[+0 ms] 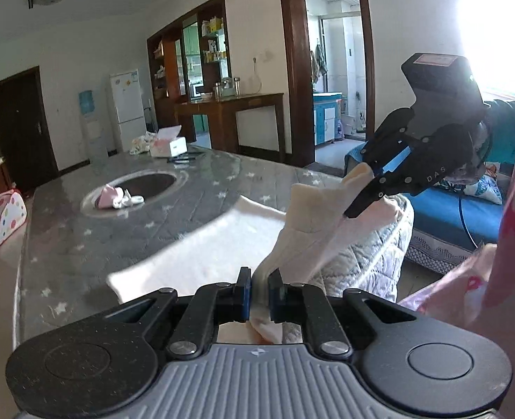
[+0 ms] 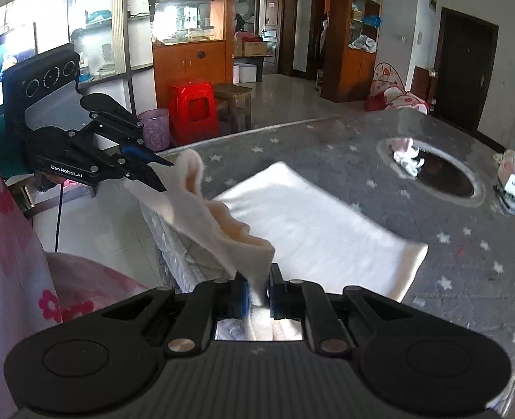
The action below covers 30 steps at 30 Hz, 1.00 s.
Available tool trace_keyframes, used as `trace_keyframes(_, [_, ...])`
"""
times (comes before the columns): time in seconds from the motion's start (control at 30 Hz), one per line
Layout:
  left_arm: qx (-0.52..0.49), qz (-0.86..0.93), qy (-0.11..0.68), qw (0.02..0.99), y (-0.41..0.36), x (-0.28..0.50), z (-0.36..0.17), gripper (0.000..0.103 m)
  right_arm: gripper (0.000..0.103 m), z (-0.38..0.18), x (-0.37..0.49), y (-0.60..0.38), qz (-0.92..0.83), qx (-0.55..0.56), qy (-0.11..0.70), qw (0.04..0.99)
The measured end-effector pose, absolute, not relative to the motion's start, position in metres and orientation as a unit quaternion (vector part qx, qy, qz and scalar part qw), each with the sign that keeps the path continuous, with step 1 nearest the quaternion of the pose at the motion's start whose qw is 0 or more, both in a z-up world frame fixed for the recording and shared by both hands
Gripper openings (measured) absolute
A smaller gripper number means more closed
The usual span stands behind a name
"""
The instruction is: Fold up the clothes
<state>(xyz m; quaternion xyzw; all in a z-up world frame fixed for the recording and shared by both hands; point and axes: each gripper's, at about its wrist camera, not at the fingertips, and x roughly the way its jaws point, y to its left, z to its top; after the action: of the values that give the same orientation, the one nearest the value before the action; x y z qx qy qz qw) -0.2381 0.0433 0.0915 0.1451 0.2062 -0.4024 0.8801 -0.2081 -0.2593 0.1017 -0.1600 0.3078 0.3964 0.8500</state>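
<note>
- The left gripper (image 1: pixel 259 284) has its jaws pinched tight on one corner of the cream garment (image 1: pixel 201 255), the cloth bunched between the blue pads
- The right gripper (image 2: pixel 257 284) is clamped the same way on the other corner of the same near hem, with a thick fold of fabric rising out of its jaws
- Between the two grips the hem stands lifted off the mattress (image 1: pixel 82 244), sagging a little in the middle; the rest of the garment lies flat on the grey star-printed cover, at the edge nearest the person and reaching toward the middle
- I judge this to be the start of a fold: the near edge is picked up and ready to be carried over
- The next move calls for both hands to travel together toward the far edge of the cloth, keeping the hem taut and level so it lands square
- Release should wait until the lifted edge lies on the flat part
- A small pink and white bundle (image 1: pixel 116 197) sits well apart, by the dark oval patch, and is not in the way
</note>
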Motion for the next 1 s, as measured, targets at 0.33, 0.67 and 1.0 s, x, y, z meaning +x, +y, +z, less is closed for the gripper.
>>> trace_keyframes(0.33, [0.135, -0.374, 0.211, 0.893, 0.041, -0.158, 0.093, 0.01, 0.009, 0.111, -0.127, -0.248, 0.389, -0.167, 0.31, 0.851])
trace_keyframes(0.67, [0.141, -0.33, 0.244, 0.901, 0.037, -0.07, 0.061, 0.012, 0.021, 0.064, -0.024, -0.233, 0.359, -0.15, 0.339, 0.857])
trace_keyframes(1.0, [0.104, -0.233, 0.277, 0.926, 0.061, -0.053, 0.035, 0.025, 0.034, 0.031, -0.02, -0.272, 0.281, -0.059, 0.331, 0.899])
